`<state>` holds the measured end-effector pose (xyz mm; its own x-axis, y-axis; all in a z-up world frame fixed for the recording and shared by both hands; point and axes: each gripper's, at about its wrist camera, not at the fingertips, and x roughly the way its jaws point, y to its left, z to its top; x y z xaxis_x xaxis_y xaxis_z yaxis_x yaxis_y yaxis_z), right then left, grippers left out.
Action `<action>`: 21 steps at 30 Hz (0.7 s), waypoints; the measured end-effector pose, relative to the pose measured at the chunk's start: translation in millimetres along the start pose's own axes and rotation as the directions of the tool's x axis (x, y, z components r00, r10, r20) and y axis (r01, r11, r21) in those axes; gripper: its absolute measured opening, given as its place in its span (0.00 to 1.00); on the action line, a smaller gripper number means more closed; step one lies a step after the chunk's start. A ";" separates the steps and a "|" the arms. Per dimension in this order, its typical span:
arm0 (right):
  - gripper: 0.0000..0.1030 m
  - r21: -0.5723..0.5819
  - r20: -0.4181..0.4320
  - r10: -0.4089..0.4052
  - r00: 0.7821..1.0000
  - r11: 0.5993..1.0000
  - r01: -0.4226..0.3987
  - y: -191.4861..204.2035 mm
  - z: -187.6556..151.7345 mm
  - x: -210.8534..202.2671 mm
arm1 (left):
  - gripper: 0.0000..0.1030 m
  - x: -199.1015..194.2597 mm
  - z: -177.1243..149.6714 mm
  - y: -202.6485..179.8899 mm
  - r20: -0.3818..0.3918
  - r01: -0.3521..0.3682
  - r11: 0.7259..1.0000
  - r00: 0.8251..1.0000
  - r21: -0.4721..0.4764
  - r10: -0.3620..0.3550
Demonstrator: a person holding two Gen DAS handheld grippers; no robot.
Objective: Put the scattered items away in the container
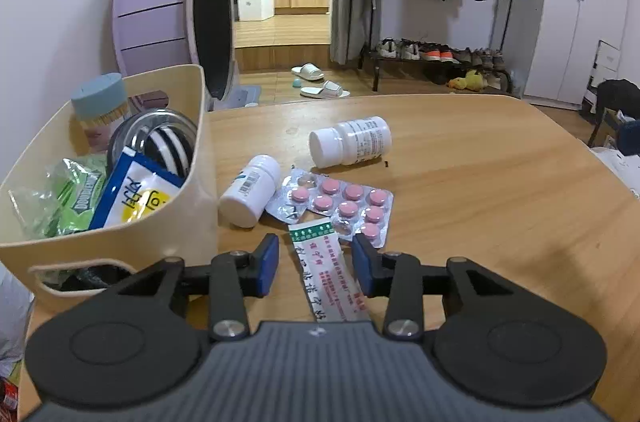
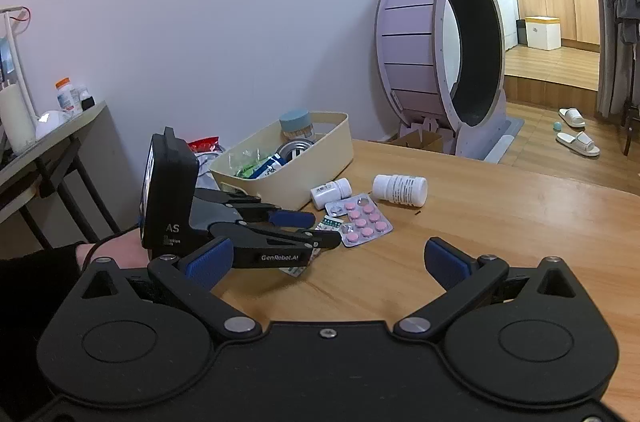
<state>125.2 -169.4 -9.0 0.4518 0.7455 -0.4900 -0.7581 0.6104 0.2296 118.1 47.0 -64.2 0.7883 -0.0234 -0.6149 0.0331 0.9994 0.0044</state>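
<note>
Blue-padded left gripper (image 1: 315, 264) fingers, spread, straddle the plaster strip (image 1: 326, 270) low centre for pickup; right gripper (image 2: 326, 264) fingers gape empty.

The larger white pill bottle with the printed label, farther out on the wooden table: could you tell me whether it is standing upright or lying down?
Lying down. The larger white pill bottle rests on its side on the wooden table, cap toward the cream plastic basket.

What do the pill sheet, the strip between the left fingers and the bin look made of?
Pill sheet: shiny silver foil with clear plastic bubbles over pink tablets. Printed strip: looks like thin matte paper, lying flat. Bin: smooth cream plastic, likely rigid, with moulded handle slots.
</note>
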 end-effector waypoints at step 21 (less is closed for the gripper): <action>1.00 0.004 0.001 -0.004 1.000 1.000 0.004 -2.2 -0.2 0.5 | 0.00 -29.0 12.1 8.6 0.062 0.055 0.998 0.997 -0.037 -0.052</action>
<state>127.1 -170.4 -9.9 0.4553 0.7432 -0.4902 -0.7546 0.6144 0.2306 103.0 56.0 -36.8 0.8222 -0.0772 -0.5640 0.0535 0.9969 -0.0585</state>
